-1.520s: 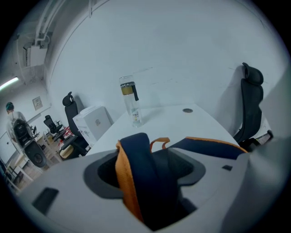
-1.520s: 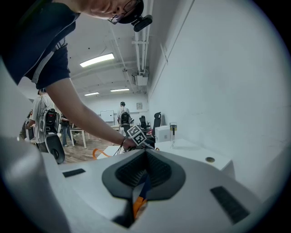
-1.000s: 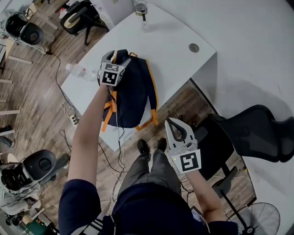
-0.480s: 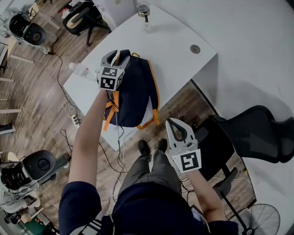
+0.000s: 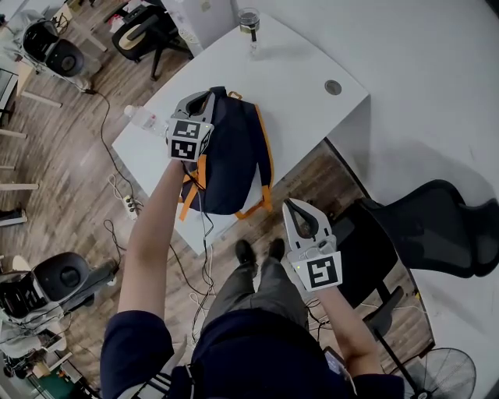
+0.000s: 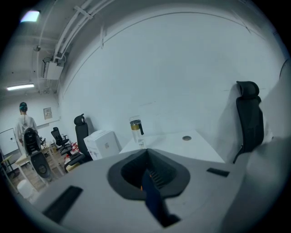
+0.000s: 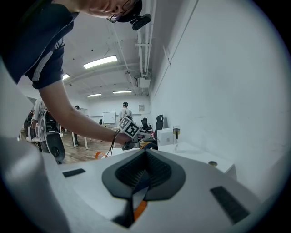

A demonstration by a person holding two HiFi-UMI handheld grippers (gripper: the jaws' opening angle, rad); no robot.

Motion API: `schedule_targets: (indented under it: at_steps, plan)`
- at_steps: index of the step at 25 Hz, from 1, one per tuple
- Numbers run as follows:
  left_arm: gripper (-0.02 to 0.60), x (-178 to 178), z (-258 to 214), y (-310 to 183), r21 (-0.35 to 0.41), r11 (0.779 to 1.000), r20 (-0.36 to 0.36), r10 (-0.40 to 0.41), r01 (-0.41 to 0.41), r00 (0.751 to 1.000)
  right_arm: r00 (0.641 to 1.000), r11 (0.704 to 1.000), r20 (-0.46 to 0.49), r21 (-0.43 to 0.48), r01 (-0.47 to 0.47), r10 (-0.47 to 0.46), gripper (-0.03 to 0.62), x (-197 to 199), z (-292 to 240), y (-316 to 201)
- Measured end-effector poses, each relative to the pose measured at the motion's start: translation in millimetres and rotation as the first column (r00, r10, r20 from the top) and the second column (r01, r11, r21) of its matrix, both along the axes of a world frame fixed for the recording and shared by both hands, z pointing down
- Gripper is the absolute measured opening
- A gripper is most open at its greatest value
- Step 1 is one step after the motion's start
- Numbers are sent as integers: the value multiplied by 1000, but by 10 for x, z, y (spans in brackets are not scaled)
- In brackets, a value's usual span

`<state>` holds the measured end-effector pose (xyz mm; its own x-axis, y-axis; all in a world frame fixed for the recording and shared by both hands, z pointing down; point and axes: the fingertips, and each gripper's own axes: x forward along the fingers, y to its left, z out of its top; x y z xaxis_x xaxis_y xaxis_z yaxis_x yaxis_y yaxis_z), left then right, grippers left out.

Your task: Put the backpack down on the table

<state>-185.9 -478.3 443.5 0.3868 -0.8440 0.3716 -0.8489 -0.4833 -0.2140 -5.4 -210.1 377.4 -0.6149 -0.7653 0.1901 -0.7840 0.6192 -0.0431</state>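
On the white table point(image 5: 300, 86) the backpack point(image 5: 230, 156) is already laid flat. It is dark blue with orange straps, and its lower end reaches the near edge, where one orange strap looks to sit at or over the lip.

Step, as judged: the put-down is done, and release and pull-away are in hand.

The left gripper point(image 5: 207, 96) is seen over the pack's top left corner. Its jaws have just been closing and are pressed together with nothing between them; no strap is pinched. The right gripper point(image 5: 288, 205) is held off the table, over the floor by the person's legs, with its jaws likewise together and empty.

Next move, as judged: little is called for beyond clearing the left gripper away. If a safer placement is wanted, the pack would need to be nudged further in from the edge so it cannot slide off.

Containers:
- A clear lidded bottle point(image 5: 249, 19) is stood at the far end of the table, well apart from the pack; its contents cannot be told.
- A plastic bottle point(image 5: 144, 119) is laid at the table's left edge, near the pack's top; its fill is not readable.
- The backpack's zips and contents are not visible.
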Motion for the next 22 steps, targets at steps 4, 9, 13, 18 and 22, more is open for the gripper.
schedule_targets:
  at_steps: [4,9,13,18,22]
  plan:
    - [3,0,-154,91,37,999,-17,-1,2,1000,1000,1000,11,11,-9,9,0,-4,-75,-17]
    - [3,12,-535,301,118,993,-51,-12,18,999,1000,999,25,38,-12,11,0,-31,-198,-9]
    - [3,31,-893,537,190,981,-73,-18,31,997,999,998,30,58,-14,12,0,-37,-284,27]
    - [2,-6,-1331,875,271,961,-79,-40,60,996,999,996,39,86,-19,16,0,-46,-430,97]
    - [2,-20,-1670,1202,333,940,-84,-53,78,995,1000,993,28,113,-16,12,0,-37,-555,184]
